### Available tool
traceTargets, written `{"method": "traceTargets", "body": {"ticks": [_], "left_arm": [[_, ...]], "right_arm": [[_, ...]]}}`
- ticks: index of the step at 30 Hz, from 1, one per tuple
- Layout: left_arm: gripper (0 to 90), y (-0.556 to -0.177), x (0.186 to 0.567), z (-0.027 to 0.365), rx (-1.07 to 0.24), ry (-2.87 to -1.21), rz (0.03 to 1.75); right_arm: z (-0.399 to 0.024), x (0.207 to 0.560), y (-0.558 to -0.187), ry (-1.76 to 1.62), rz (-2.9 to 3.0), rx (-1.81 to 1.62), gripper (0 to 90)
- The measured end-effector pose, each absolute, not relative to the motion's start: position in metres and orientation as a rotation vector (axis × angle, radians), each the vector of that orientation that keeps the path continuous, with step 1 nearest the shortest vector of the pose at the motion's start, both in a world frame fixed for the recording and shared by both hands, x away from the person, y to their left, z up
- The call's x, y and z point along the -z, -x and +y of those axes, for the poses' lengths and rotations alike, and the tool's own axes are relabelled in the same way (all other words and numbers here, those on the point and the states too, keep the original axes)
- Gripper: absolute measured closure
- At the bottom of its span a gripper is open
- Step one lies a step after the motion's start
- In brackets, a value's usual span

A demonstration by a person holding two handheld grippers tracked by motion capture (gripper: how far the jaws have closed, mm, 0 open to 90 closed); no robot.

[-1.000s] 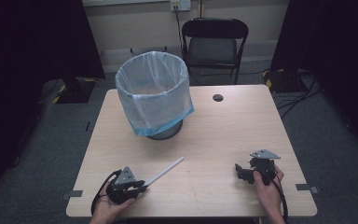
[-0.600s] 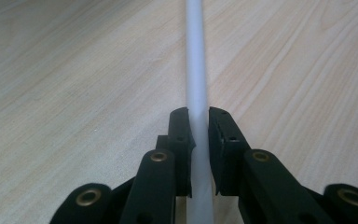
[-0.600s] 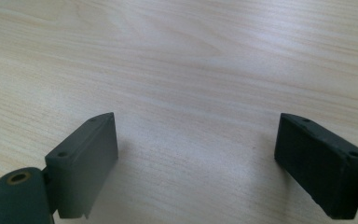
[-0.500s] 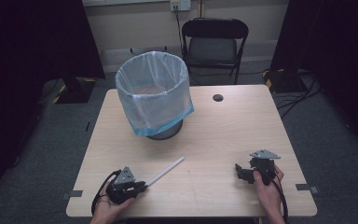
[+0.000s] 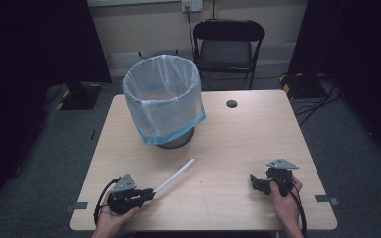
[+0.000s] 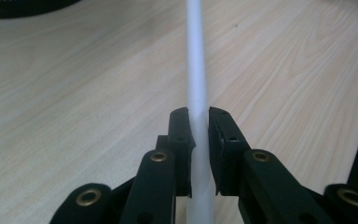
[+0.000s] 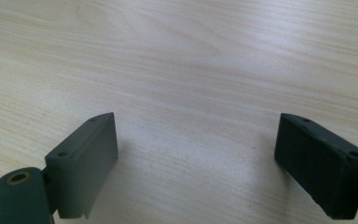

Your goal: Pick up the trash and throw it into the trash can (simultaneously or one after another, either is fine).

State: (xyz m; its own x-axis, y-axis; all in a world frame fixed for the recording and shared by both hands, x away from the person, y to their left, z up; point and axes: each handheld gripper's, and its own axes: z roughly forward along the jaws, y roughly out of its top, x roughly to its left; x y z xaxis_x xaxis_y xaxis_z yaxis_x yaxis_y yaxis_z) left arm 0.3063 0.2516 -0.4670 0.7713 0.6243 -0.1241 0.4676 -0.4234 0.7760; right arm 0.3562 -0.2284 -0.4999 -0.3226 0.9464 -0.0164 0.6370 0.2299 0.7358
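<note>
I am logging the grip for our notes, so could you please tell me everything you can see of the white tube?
The white tube is a thin, straight, matte rod, plastic by its look. One end is pinched between the shut jaws of the left gripper; the rest slants toward the lined bin, ending short of it, low over the wooden table.

One white plastic tube [image 5: 175, 176] lies on the surface [image 5: 238, 144]. One waste bin [image 5: 164, 101] stands there, lined with one translucent bag with a blue hem. Two tools are in play: the left tool [image 5: 146, 194], one in number, and the right tool [image 5: 256, 182], also one, each carried in one hand, so two hands [image 5: 110, 220] in all. Each tool has two black jaws, four together. One round cable hole [image 5: 231, 103] sits in the surface. One folding chair [image 5: 228, 47] stands behind it, and one wall socket [image 5: 192, 5] shows above.
</note>
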Motion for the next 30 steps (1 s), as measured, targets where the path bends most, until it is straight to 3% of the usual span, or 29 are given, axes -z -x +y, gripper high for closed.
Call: {"method": "traceTargets", "body": {"ticks": [30], "left_arm": [[80.1, -0.309, 0.386, 0.238, -0.317, -1.912, 0.664]], "right_arm": [[-0.228, 0.500, -0.356, -1.451, 2.044, -0.882, 12.4]]}}
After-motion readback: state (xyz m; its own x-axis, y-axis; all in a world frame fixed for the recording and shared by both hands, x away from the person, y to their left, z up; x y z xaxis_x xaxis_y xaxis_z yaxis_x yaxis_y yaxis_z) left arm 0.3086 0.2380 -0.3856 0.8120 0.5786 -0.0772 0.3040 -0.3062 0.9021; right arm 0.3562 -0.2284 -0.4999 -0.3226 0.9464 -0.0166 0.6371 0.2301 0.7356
